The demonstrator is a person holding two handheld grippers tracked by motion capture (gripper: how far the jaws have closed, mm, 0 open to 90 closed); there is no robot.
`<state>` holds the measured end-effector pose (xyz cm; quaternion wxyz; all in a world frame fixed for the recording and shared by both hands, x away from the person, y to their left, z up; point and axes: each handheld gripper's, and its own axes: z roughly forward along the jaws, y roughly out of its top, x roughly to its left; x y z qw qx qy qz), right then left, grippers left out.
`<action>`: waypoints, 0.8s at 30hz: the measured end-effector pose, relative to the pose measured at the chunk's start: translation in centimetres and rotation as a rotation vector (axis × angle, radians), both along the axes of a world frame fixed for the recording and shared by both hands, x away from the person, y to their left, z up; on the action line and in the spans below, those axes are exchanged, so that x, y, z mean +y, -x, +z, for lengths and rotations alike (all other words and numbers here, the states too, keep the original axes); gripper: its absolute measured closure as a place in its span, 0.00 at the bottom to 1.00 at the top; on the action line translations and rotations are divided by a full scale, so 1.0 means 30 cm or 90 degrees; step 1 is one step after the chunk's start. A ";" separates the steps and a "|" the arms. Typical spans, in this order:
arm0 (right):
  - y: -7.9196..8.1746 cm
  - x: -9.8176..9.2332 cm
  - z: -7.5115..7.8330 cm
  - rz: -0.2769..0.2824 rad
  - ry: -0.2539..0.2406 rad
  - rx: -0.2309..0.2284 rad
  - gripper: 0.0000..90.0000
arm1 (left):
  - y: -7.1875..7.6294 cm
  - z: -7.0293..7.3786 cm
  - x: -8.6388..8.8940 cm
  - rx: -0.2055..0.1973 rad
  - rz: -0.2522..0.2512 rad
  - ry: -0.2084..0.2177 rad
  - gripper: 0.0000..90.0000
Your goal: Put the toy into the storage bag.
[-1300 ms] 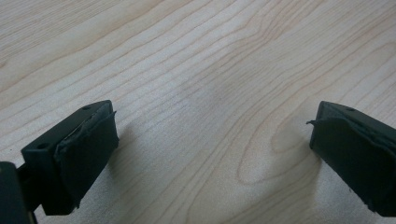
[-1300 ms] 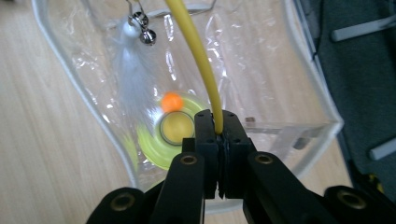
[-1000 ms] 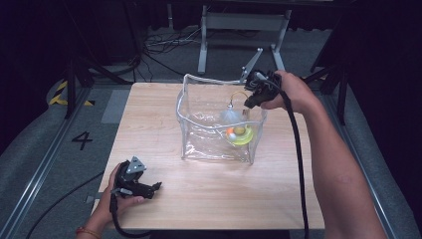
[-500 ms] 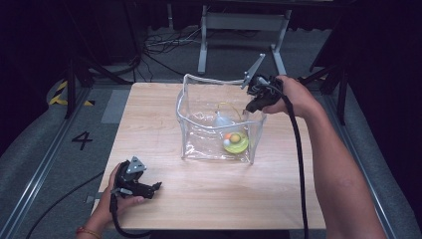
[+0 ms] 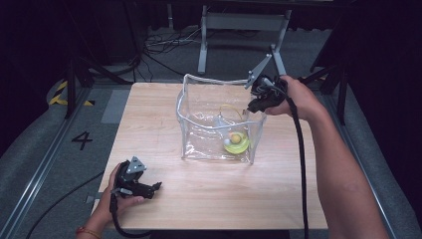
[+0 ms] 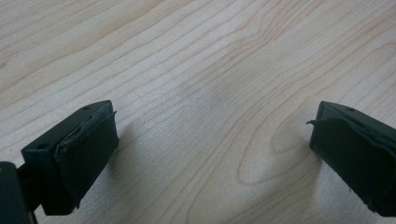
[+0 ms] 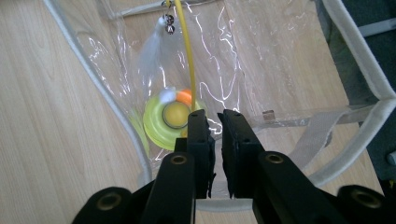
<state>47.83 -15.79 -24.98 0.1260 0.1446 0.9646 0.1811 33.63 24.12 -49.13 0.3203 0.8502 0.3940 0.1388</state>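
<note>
Surface (image 5: 164,114): pale wood with wavy brown grain. Bag (image 5: 199,107): clear plastic, white piping on its edges. Toy disc (image 7: 166,119) inside: lime green, yellow centre, an orange ball (image 7: 185,96) at its rim. Wand (image 7: 185,46): yellow, with a white feather (image 7: 152,49). Both hand-held grippers: black; the left one (image 5: 142,186) carries a grey plate. Floor (image 5: 45,139): grey, marked with a black "4".

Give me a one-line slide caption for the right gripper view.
Right gripper, jaws nearly closed with nothing between them, above clear bag holding yellow-green cat toy.
</note>
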 end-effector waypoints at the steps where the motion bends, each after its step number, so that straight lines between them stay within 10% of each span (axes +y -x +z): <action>1: 0.005 -0.007 0.003 0.000 -0.003 -0.007 0.88 | 0.000 0.000 0.000 0.000 0.000 0.000 0.01; 24: 0.122 -0.211 0.007 -0.090 -0.078 -0.123 0.39 | 0.000 0.000 0.000 0.001 -0.001 0.000 0.01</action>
